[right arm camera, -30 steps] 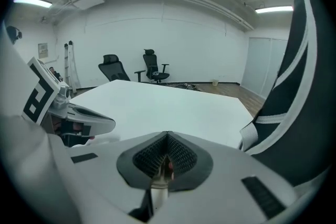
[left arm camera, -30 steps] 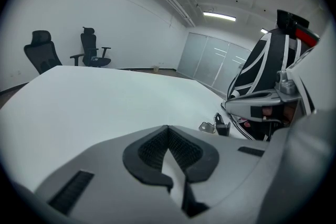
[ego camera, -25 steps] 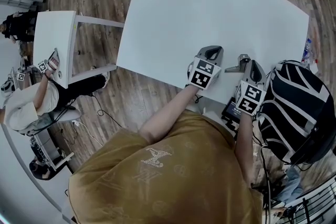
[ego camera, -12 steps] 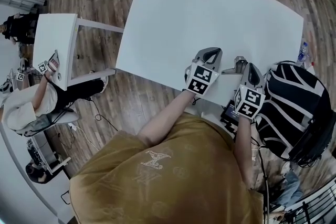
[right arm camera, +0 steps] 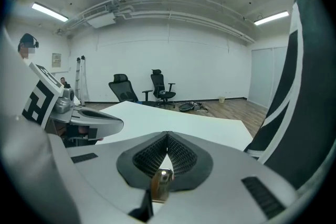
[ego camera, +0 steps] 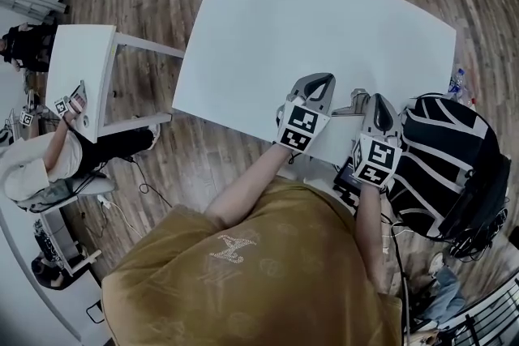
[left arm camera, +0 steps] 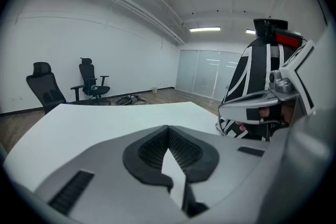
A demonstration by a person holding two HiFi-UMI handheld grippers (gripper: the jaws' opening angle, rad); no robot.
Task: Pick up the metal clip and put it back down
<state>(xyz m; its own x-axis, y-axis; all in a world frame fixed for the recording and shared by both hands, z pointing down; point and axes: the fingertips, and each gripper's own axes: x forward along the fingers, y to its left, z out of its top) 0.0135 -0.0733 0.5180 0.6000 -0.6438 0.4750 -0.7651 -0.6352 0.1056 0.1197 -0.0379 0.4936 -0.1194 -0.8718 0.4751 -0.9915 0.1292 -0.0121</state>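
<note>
Right gripper view: clip (right arm camera: 161,185) in tool (right arm camera: 167,140)

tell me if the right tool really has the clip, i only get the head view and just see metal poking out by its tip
observer: yes. the right gripper view shows the right tool shut on the metal clip, which sits low between its jaws.
operator: and the left tool, anything in it
observer: no. the left gripper view shows the left tool shut with nothing in it, only the white table beyond its tips.
</note>
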